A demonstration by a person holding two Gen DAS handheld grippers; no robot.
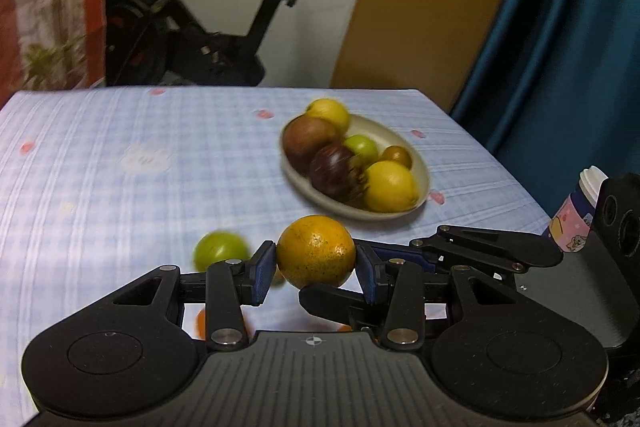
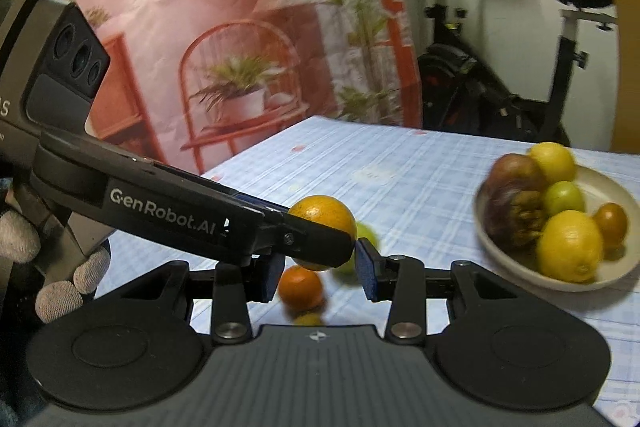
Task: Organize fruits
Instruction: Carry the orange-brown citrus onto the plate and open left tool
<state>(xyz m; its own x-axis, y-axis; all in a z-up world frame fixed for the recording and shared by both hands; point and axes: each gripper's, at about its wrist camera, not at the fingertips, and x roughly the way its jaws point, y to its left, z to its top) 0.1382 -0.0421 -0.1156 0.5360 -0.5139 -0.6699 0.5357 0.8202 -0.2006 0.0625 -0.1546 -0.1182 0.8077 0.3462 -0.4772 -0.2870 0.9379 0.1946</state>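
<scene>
My left gripper (image 1: 316, 267) is shut on an orange (image 1: 316, 253), held above the table; its blue pads press both sides. In the right wrist view that orange (image 2: 320, 213) sits behind a left finger (image 2: 312, 241) crossing from the left. My right gripper (image 2: 320, 273) is open with nothing pressed between its pads; a small tangerine (image 2: 300, 287) and a green fruit (image 2: 366, 233) lie on the cloth beyond it. One right finger (image 1: 332, 303) reaches under the held orange. A beige plate (image 1: 384, 135) with lemons, dark fruits and a green one stands to the right, also plate (image 2: 608, 187).
The table wears a blue checked cloth (image 1: 120, 155). A green fruit (image 1: 220, 251) lies left of the held orange. A patterned cup (image 1: 576, 215) stands at the right edge. An exercise bike (image 1: 192, 39) and a blue curtain (image 1: 560, 47) are behind. A gloved hand (image 2: 24, 235) holds the left gripper.
</scene>
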